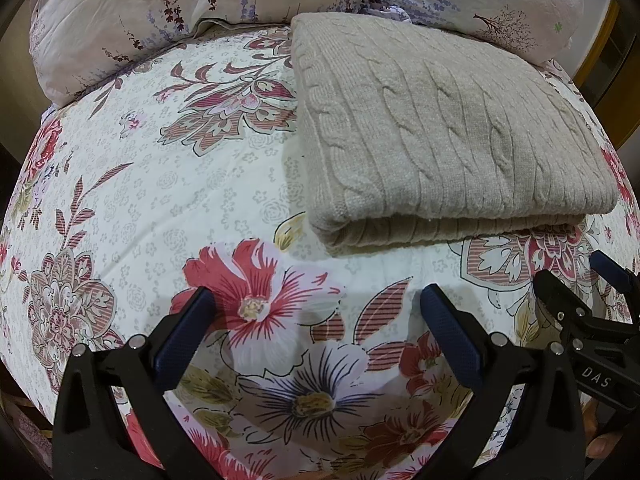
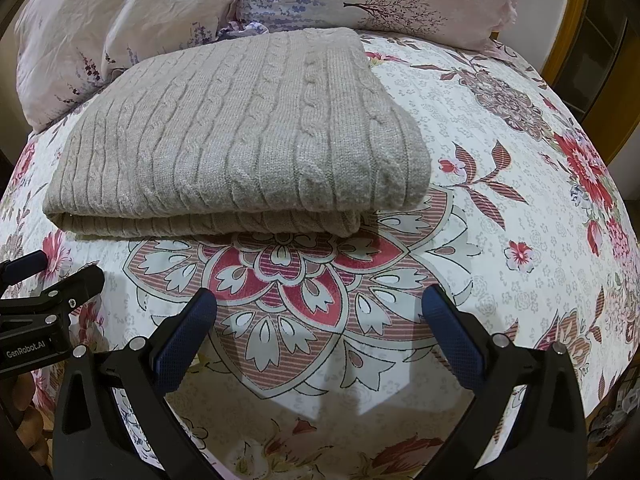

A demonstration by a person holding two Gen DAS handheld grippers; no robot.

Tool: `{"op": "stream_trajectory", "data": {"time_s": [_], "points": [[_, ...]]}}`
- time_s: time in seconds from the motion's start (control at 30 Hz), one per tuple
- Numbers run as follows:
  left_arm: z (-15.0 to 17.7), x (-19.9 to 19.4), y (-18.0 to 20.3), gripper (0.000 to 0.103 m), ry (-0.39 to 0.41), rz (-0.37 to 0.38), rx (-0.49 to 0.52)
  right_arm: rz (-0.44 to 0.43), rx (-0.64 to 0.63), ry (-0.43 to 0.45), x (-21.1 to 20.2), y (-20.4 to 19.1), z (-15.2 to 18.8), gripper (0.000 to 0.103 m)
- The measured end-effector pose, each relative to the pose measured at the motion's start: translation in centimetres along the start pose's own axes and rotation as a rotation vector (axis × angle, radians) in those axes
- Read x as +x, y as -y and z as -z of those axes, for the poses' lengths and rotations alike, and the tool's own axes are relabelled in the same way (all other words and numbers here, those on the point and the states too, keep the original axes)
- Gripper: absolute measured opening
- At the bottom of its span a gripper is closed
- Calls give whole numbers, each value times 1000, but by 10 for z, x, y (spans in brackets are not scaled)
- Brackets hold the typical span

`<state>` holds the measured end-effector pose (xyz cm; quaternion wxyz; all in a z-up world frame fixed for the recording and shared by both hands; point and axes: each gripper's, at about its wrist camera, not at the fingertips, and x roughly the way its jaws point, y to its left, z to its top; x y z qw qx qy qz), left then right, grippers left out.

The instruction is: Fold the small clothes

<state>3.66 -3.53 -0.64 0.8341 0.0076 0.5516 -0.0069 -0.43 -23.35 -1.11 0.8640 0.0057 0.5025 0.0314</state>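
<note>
The beige cable-knit sweater point(image 1: 448, 128) sits folded on the floral bedsheet point(image 1: 168, 184), just beyond both grippers. Left gripper point(image 1: 316, 300) and right gripper point(image 2: 320, 300) jaws are spread wide, holding nothing. I'd pinch the near doubled edge evenly at both corners.

A home bedroom: floral bedspread point(image 1: 160, 184) and pillows point(image 2: 120, 12).
</note>
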Motion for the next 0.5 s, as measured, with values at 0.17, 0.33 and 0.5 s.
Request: {"op": "stream_trajectory", "data": {"time_s": [0.17, 0.33, 0.5], "points": [[0, 0, 0, 101, 0, -1, -3, -1, -2, 0, 0, 0, 0, 102], [0, 0, 1, 101, -2, -2, -4, -1, -2, 1, 0, 0, 0, 102], [0, 0, 1, 101, -1, -2, -5, -1, -1, 1, 0, 0, 0, 102]]}}
